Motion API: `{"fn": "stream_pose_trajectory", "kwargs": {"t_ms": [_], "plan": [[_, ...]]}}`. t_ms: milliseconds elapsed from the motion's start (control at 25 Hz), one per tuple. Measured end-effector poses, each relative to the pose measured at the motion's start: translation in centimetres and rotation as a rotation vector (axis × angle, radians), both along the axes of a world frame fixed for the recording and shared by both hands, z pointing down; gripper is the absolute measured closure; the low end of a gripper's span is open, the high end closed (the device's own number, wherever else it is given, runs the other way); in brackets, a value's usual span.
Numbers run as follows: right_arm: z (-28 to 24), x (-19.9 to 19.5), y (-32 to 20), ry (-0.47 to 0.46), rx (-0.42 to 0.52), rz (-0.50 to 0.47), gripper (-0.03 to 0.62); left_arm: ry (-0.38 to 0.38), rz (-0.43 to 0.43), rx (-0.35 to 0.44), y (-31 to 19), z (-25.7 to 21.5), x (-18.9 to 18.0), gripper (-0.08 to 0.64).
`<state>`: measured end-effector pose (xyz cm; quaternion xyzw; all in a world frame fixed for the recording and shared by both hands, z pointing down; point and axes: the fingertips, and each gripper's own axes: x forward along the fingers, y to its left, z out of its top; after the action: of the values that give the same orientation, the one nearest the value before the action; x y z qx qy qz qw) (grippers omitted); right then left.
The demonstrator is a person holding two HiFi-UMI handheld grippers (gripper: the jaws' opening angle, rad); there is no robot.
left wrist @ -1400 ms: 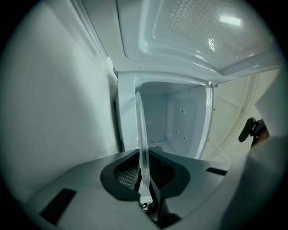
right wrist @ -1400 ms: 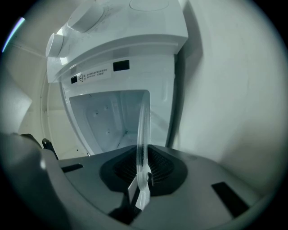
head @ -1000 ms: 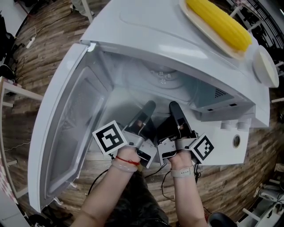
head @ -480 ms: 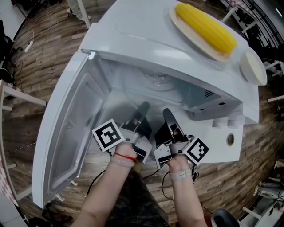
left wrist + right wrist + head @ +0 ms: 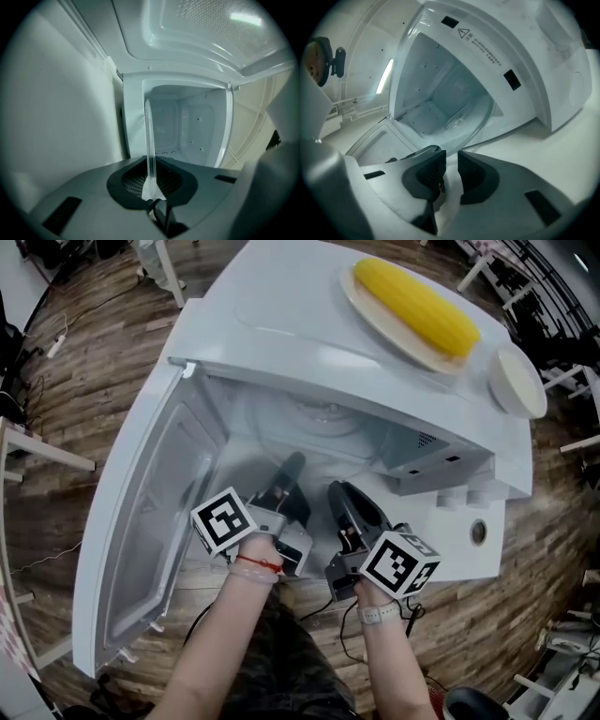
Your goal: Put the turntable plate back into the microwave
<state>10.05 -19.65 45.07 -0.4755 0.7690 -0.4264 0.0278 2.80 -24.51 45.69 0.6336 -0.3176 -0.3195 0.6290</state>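
Note:
The white microwave [image 5: 309,324] stands with its door [image 5: 155,521] swung open to the left. The clear glass turntable plate [image 5: 323,416] lies partly inside the cavity. My left gripper [image 5: 289,465] reaches into the opening and is shut on the plate's near rim. In the left gripper view the plate [image 5: 150,140] shows edge-on, running up from the left gripper [image 5: 151,180]. My right gripper [image 5: 339,493] sits beside it at the cavity mouth. The right gripper [image 5: 451,164] shows a narrow gap with nothing in it, just short of the plate's rim [image 5: 480,124].
On top of the microwave lies a corn cob [image 5: 412,304] on a flat plate, with a white bowl [image 5: 516,381] to its right. The control panel with a knob [image 5: 478,532] is right of the cavity. Wooden floor [image 5: 75,381] surrounds the microwave.
My right gripper has rolled, its marker cube now facing up, and has drawn back a little from the cavity. The left gripper has kept its grip and place.

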Motion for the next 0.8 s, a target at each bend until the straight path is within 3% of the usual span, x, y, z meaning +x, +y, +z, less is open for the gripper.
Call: {"fn": "stream_pose_trajectory", "kwargs": {"t_ms": [120,280,440,640,800], "plan": [[0.4,-0.3,0.0,0.113,0.014,-0.054,0.516,0.022,-0.008,0.011,-0.4,-0.4,0.1,0.525],[1.2,-1.4,0.1,0.281,0.032,-0.154,0.558,-0.005,0.002,0.014,-0.5,-0.1,0.1,0.525],[1.3,-1.7,-0.6,0.312,0.036,-0.172,0.566,-0.001,0.010,0.042,-0.9,-0.6,0.3,0.525],[1.3,-1.7,-1.2,0.349,0.041,-0.191,0.569,-0.073,0.038,0.058,-1.1,-0.2,0.2,0.523],[1.6,-1.7,-1.4,0.349,0.031,-0.187,0.569,-0.045,0.039,0.066,-0.8,-0.5,0.3,0.520]]}}
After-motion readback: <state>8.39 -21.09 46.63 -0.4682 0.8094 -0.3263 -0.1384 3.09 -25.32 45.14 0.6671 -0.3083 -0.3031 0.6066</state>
